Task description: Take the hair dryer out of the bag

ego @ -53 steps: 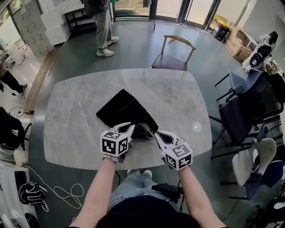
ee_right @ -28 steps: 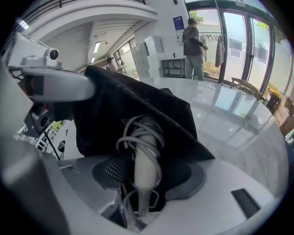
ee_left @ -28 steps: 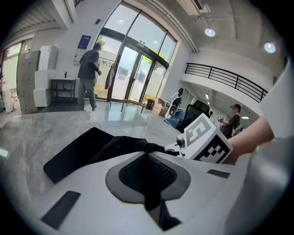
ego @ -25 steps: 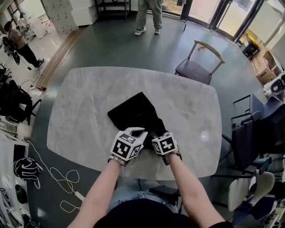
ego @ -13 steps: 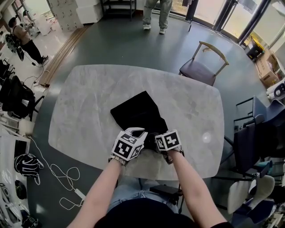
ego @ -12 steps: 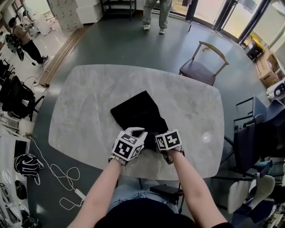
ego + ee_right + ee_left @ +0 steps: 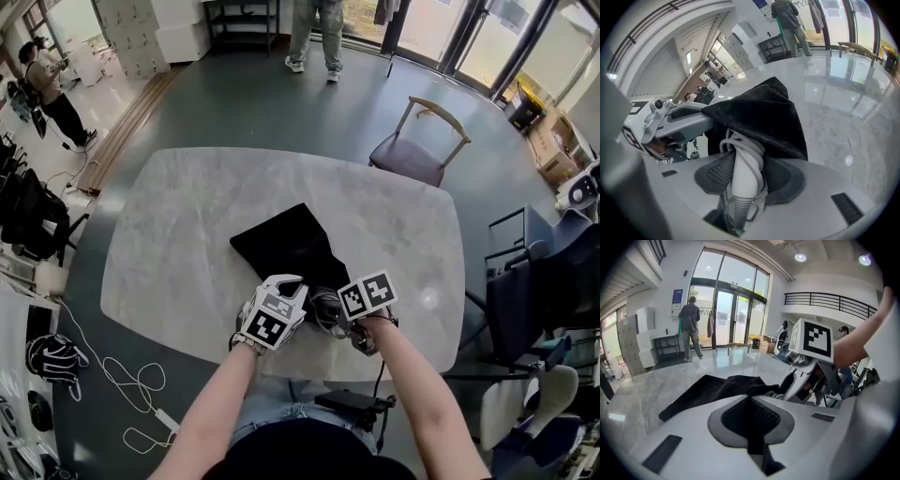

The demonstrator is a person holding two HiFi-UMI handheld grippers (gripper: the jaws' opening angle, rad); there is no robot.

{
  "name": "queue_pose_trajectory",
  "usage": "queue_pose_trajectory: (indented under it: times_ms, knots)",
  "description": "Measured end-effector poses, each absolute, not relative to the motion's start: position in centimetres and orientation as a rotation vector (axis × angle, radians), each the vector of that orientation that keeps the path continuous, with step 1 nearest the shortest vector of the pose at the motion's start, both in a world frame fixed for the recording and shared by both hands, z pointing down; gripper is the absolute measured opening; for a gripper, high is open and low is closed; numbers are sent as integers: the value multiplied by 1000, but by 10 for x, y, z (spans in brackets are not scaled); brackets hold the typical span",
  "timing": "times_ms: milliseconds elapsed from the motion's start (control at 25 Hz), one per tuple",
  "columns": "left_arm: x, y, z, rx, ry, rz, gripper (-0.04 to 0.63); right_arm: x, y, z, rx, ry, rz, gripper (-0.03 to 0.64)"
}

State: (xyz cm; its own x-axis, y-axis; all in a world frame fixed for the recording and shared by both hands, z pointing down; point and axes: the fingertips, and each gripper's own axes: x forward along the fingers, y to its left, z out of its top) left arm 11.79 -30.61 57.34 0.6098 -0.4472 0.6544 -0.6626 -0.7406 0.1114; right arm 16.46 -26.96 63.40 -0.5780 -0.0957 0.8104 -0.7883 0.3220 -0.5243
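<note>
Right gripper (image 7: 750,172) grips hair dryer (image 7: 743,186) handle, left gripper (image 7: 751,419) pinches bag (image 7: 281,246) beside it. Behind both, table (image 7: 178,300) edge; dryer head hidden in bag

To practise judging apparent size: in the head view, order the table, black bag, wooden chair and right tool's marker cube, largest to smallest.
1. table
2. black bag and wooden chair, about alike, unranked
3. right tool's marker cube
</note>
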Motion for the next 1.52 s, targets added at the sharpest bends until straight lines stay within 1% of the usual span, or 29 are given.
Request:
queue_pose_trajectory:
  times_ms: [280, 560, 960, 1200, 1520]
  knots:
    - [125, -300, 562, 2567, -847, 845, 20, 184, -234, 614, 688, -1876, 1384, 202]
    - [133, -275, 553, 2704, -738, 978, 20, 216, -219, 606, 759, -1812, 1572, 202]
    - [121, -285, 558, 2683, -844, 978, 20, 223, -167, 582, 700, -1869, 1548, 203]
    - [115, -289, 564, 2616, -883, 870, 20, 217, -132, 560, 772, -1991, 1581, 202]
    - [124, -278, 574, 2508, -777, 724, 27, 230, -112, 550, 1024, -2046, 1566, 203]
